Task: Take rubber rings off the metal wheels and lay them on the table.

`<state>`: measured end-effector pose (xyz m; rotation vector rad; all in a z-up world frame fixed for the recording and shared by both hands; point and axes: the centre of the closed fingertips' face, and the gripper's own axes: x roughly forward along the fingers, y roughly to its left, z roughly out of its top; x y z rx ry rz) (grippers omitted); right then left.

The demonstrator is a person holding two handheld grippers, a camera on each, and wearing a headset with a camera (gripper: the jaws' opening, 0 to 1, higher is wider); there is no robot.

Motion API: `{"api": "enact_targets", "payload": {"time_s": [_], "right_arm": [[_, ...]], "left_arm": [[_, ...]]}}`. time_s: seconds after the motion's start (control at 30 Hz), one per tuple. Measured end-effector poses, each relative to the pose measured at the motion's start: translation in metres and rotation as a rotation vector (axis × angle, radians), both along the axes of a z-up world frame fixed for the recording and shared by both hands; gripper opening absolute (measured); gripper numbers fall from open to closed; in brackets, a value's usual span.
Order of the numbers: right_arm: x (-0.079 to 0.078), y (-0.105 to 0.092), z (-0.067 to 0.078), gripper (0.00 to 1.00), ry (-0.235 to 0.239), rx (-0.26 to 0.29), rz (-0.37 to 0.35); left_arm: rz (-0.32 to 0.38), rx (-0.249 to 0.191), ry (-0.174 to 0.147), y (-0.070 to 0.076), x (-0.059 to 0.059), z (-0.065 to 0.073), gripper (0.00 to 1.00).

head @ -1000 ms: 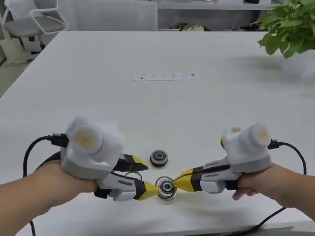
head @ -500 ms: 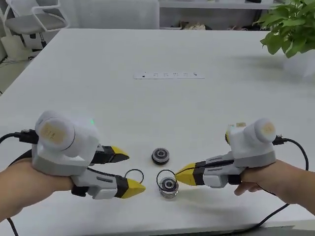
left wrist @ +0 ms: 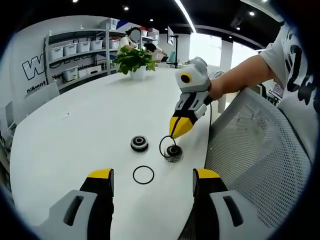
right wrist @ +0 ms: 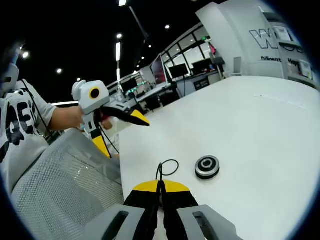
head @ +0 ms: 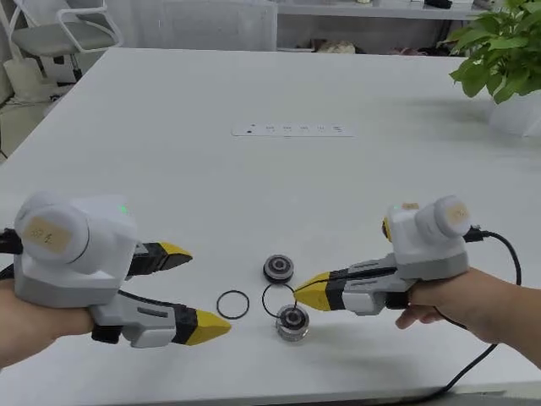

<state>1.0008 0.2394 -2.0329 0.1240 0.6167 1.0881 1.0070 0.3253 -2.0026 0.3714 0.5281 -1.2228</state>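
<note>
A white table (head: 169,152) seen from above. A white socket strip (head: 287,130) lies at 12 o'clock near its middle, a leafy potted plant (head: 503,51) stands at the 1 o'clock corner, and an office chair (head: 59,38) sits beyond the 11 o'clock corner. In the gripper views a grey mesh chair back (left wrist: 255,150) is beside the table's near edge. Close to that edge, the near metal wheel (head: 292,323) lies flat with its hub hole facing up. The far metal wheel (head: 278,268) lies the same way, just beside it at 11 o'clock, with a dark band around its rim. The right gripper (head: 306,293) reaches in from 3 o'clock, its claw pressed together and pinching the held rubber ring (head: 264,298) by its edge. This loop extends past the yellow tips toward 9 o'clock and overlaps the top of the near wheel; whether it touches cannot be told. The loose rubber ring (head: 232,304) lies flat on the table at 9 o'clock from the near wheel, apart from it. The left gripper (head: 190,288) is at 9 o'clock from that ring, claw spread wide and pointing toward it, holding nothing.
</note>
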Motion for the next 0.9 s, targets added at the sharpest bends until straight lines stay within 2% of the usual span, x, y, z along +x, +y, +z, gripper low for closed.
{"api": "enact_targets", "payload": {"time_s": [0.1,0.43,0.7,0.9], "right_arm": [[0.003,0.003,0.001,0.00,-0.002,0.003,0.002],[0.011,0.025,0.004,0.00,-0.006,0.014,0.026],[0.013,0.043,-0.004,0.00,0.011,0.008,0.049],[0.012,0.049,-0.013,0.00,0.023,-0.013,0.058]], "left_arm": [[0.011,-0.008,-0.002,0.003,0.002,0.000,0.66],[0.031,-0.008,-0.014,0.013,0.003,0.002,0.70],[0.046,-0.003,-0.016,0.021,0.004,0.001,0.71],[0.052,0.006,-0.016,0.024,0.004,0.000,0.71]]}}
